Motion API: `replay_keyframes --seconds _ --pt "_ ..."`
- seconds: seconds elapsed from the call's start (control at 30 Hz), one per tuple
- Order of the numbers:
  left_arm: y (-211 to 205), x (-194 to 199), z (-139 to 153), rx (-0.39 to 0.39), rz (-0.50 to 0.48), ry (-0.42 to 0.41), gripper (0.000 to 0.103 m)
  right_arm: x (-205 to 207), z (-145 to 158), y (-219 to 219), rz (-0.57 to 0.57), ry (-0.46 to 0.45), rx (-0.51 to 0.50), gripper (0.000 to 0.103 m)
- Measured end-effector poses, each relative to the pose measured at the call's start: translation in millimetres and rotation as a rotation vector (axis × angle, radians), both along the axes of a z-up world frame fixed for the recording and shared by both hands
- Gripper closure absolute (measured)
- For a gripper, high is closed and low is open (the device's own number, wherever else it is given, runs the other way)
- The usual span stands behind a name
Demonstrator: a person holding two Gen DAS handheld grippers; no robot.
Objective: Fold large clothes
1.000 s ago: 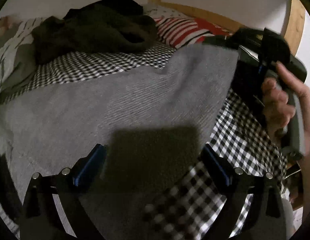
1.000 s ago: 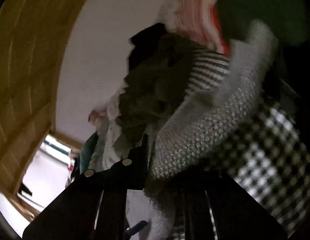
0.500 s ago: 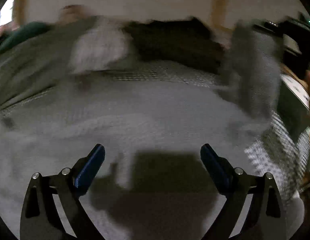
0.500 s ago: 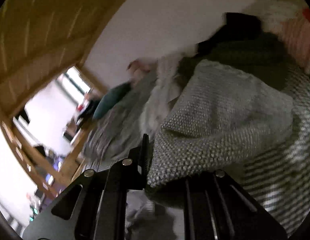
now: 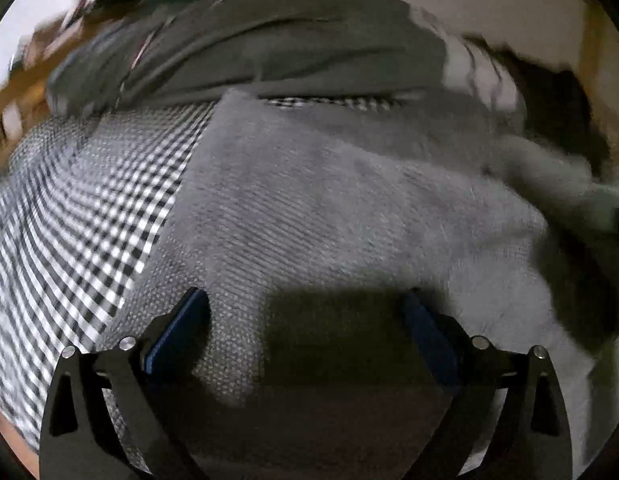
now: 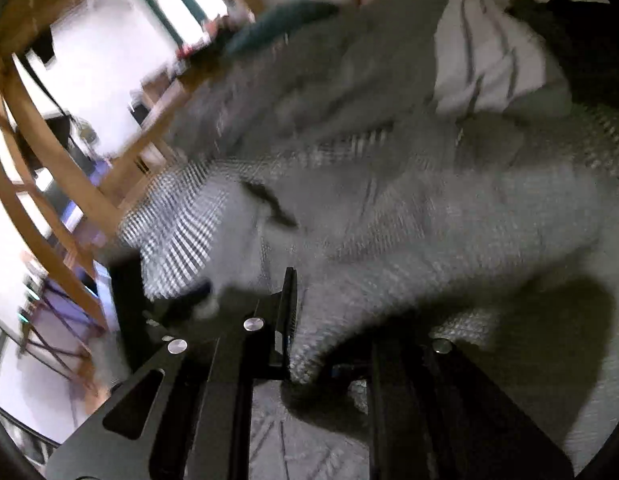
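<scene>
Left wrist view: left hand-held gripper [image 5: 305,312] jaws wide apart, empty, over the grey knit sweater [image 5: 349,208] spread mid-frame on the checked bed cover [image 5: 89,220].
Right wrist view: right hand-held gripper [image 6: 321,344] clamped on a sweater edge, lower centre.
Handling: soft, floppy, stretchy; best pinched at hems or corners.

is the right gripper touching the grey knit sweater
Touching. In the right wrist view the right gripper is shut on a fold of the grey knit sweater, which bunches out between the fingers.
</scene>
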State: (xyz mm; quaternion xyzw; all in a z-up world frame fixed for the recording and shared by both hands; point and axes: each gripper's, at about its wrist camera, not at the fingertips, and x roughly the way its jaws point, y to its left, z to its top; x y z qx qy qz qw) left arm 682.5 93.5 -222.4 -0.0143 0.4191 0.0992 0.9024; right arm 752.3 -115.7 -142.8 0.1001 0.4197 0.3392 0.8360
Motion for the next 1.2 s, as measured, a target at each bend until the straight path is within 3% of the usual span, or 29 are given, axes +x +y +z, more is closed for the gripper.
replay_keyframes --seconds 0.07,0.17,0.27,0.43,0.53,0.6,0.7,0.73,0.77,0.8,0.87,0.97,1.03,1.13,1.2 --pt "-1.3 -4.7 3.8 -0.001 -0.012 -0.03 0.006 -4.3 -16.2 9.2 -0.01 0.01 -0.042 0.087" --pt "22.7 -19.5 20.7 -0.119 0.033 -0.122 0.006 -17.2 -28.3 17.5 -0.021 -0.03 -0.129 0.083" --pt "38.4 -29.2 32.0 -0.076 0.102 -0.132 0.006 -30.8 -25.4 34.3 -0.012 -0.121 -0.271 0.073" --pt "64.0 -34.9 35.2 -0.018 0.164 -0.101 0.006 -60.3 -11.1 86.5 0.052 -0.326 -0.508 0.018" --pt "99.1 -42.6 39.5 -0.055 0.249 -0.117 0.006 -69.1 -14.4 110.2 0.091 -0.374 -0.576 0.013" --pt "121.8 -52.5 37.1 -0.123 0.288 -0.119 0.006 -77.0 -17.3 121.0 0.116 -0.423 -0.638 0.01" --pt "123.4 -49.5 29.2 -0.23 0.189 -0.111 0.006 -103.4 -25.6 135.6 0.17 -0.568 -0.855 0.008" --pt "117.5 -49.3 32.0 -0.262 0.135 -0.139 0.006 -109.0 -24.1 133.7 0.172 -0.571 -0.86 0.008" --pt "108.9 -48.7 36.5 -0.282 0.084 -0.167 0.007 -113.6 -20.1 126.8 0.176 -0.554 -0.838 0.008" --pt "94.8 -45.7 42.8 -0.279 0.027 -0.196 0.007 -118.5 -13.8 111.5 0.196 -0.48 -0.76 0.003" --pt "69.9 -30.0 45.9 -0.223 -0.058 -0.195 0.006 -120.0 -5.8 84.8 0.233 -0.296 -0.598 0.003" --pt "33.6 12.4 7.9 -0.065 -0.089 0.019 0.006 -120.3 3.2 46.0 0.219 -0.1 -0.403 0.003" --pt "27.7 17.1 2.6 -0.004 -0.086 0.021 0.006 -120.9 12.7 15.8 0.184 0.008 -0.308 0.003" --pt "35.8 16.7 7.9 -0.065 -0.085 0.016 0.006 -122.4 27.9 -26.9 0.128 0.104 -0.179 0.003" --pt "38.4 2.7 26.7 -0.114 -0.108 -0.036 0.006 -126.3 37.2 -57.6 0.087 0.11 -0.092 0.003"
